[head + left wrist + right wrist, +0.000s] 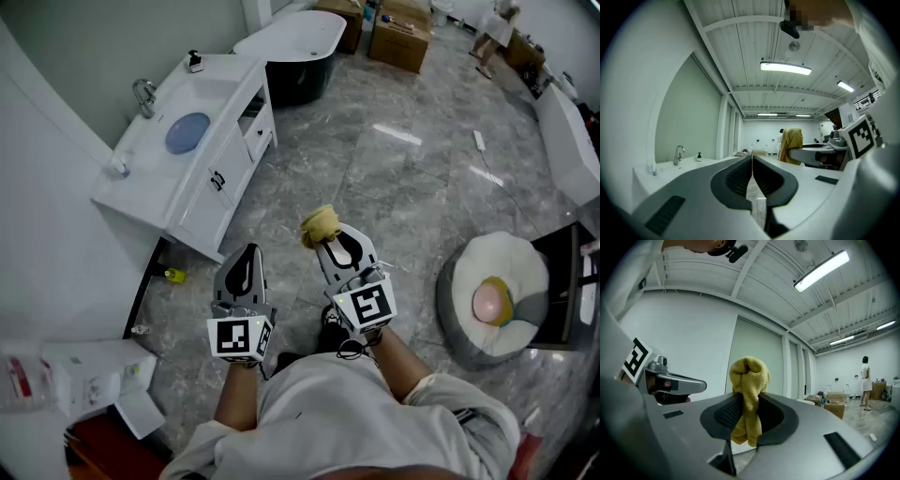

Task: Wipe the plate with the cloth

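Marble floor [403,178] underfoot, white counter [159,192] nearby carrying a blue disc [187,132], possibly the plate; right gripper [747,406] jaws pinch the soft, limp yellow cloth [749,380] mid-bunch, left gripper [753,164] jaws closed, empty.

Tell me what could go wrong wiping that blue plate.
The yellow cloth is bunched in the right gripper, pinched by a narrow fold; it may slip out under pressure. The blue plate sits unheld on the counter, the shut left gripper away from it, so it could slide.
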Tool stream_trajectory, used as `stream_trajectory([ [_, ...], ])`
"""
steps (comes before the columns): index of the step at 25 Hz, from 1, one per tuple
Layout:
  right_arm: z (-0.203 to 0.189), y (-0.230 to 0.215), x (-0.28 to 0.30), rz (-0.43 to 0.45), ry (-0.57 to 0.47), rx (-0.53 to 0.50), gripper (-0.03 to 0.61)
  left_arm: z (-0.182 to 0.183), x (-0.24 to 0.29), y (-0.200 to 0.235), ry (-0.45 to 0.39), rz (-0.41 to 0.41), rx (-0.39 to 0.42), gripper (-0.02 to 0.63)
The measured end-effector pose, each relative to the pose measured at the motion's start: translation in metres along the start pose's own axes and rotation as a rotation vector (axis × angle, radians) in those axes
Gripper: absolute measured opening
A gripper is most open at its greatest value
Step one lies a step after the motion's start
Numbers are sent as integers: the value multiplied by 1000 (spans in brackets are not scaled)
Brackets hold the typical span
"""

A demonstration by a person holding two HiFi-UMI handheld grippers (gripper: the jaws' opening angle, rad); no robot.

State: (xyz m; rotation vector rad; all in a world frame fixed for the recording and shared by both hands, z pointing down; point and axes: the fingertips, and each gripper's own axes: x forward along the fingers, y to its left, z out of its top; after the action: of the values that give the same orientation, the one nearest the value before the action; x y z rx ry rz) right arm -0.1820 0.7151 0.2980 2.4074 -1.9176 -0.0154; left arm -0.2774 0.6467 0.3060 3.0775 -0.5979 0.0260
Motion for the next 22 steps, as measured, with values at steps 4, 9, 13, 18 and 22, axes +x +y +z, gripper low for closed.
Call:
stream_trajectory([
  [4, -12, 60, -5, 32, 15, -21, 86, -11, -50, 27, 20, 7, -15, 25],
  [9, -32, 115, -4, 93, 77, -11, 86, -28, -94, 57, 44, 51, -39, 25],
  [13, -26, 119, 6, 96, 53, 8, 86, -32, -100, 73, 58, 91, -44, 26],
  [18, -20, 92, 23, 111, 36, 11, 86, -29, -73, 76, 69, 126, -32, 26],
  [22, -15, 50, 41, 131, 25, 2, 86, -27, -29, 72, 72, 164, -43, 26],
])
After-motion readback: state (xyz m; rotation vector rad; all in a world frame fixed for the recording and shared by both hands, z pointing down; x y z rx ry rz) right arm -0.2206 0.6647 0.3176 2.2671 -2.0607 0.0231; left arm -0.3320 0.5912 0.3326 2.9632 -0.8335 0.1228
